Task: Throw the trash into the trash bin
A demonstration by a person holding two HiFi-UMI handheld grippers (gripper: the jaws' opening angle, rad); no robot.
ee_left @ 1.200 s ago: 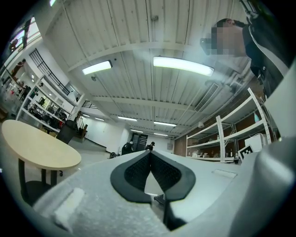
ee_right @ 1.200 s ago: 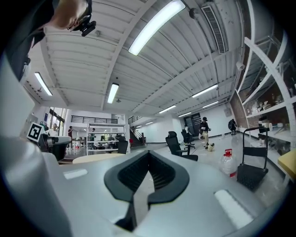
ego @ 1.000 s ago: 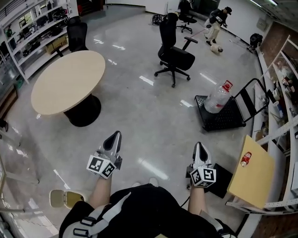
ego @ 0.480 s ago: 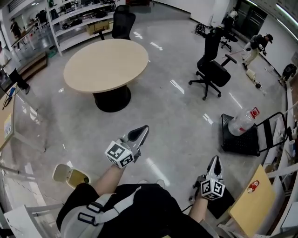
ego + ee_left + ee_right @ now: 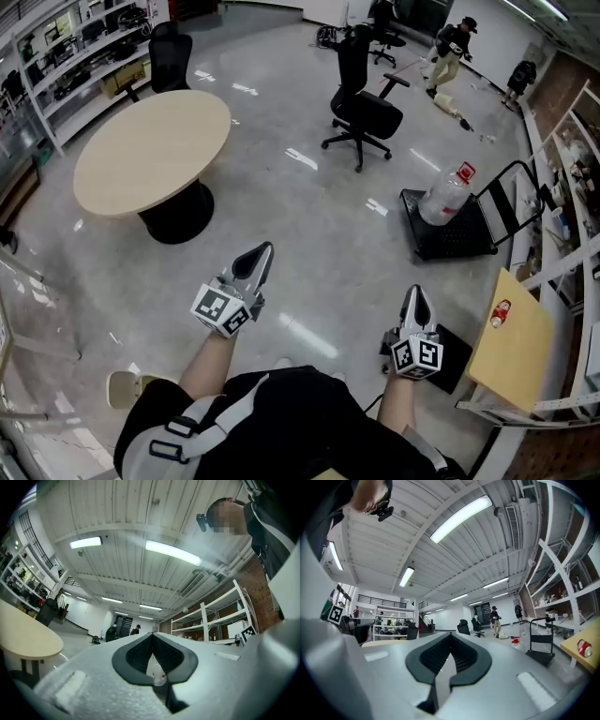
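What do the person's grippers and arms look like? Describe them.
Both the left gripper and the right gripper are silver-grey shells tapering to a point, with dark ribbed pads lining the fingers. Each carries a white cube with black square markers at its rear. The person wears a black top with light grey straps; the forearms are uncovered.

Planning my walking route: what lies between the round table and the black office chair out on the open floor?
Only bare, glossy grey floor separates the round table and the office chair, as the head view shows.
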